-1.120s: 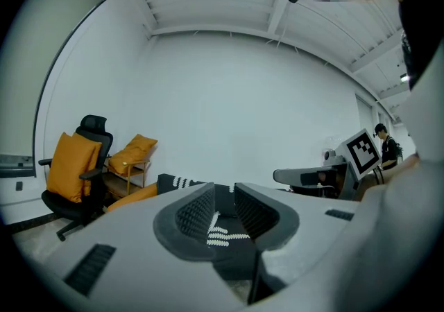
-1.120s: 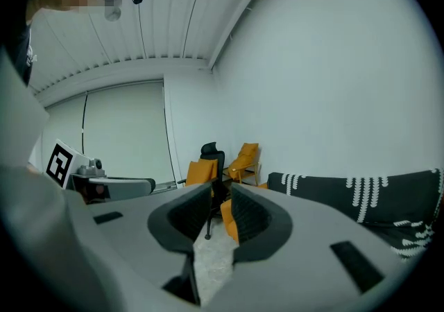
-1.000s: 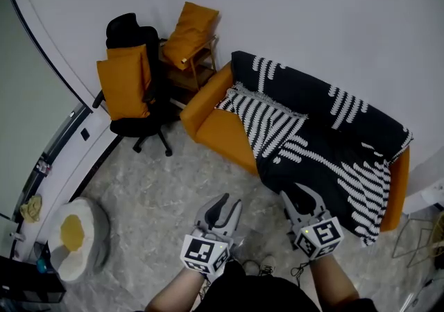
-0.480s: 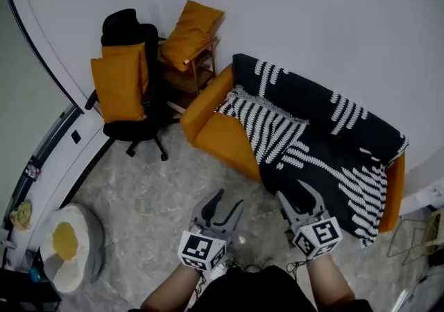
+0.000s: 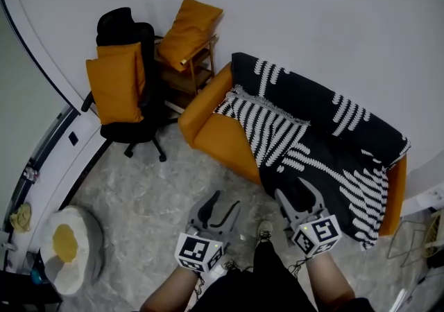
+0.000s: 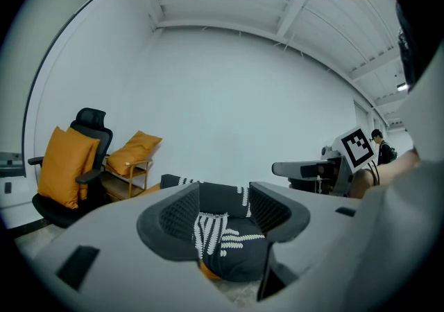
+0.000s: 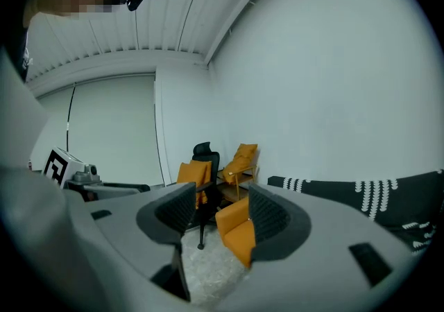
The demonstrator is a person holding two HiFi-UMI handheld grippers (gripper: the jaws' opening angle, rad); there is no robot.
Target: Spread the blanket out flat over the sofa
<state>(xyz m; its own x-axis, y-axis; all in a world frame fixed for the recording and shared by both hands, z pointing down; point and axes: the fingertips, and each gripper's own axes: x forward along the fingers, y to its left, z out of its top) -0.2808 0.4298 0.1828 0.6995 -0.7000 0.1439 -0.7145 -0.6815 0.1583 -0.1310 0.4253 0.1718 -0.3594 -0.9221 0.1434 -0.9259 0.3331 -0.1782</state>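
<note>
The black blanket (image 5: pixel 340 141) with white leaf patterns lies draped over the back, seat and front of the orange sofa (image 5: pixel 216 134), with a striped fold on the left of the seat. Its left arm and part of the front show bare orange. My left gripper (image 5: pixel 221 202) hovers over the floor in front of the sofa. My right gripper (image 5: pixel 300 191) hovers by the blanket's hanging front edge. Both have just been opening, and nothing is between their jaws. In the left gripper view the blanket (image 6: pixel 223 247) shows past the open left gripper (image 6: pixel 223 215). The right gripper (image 7: pixel 218 217) frames the sofa's arm (image 7: pixel 239 231).
A black office chair with an orange cushion (image 5: pixel 119 85) and a wooden side chair with another cushion (image 5: pixel 186 35) stand left of the sofa. A round white pouf (image 5: pixel 67 247) sits at lower left, and a wire rack (image 5: pixel 422 234) at far right. A shoe (image 5: pixel 263 233) shows between the grippers.
Both grippers' jaws stand wider apart than a second ago. A shoe has stepped into view between the grippers. The blanket lies as before.
</note>
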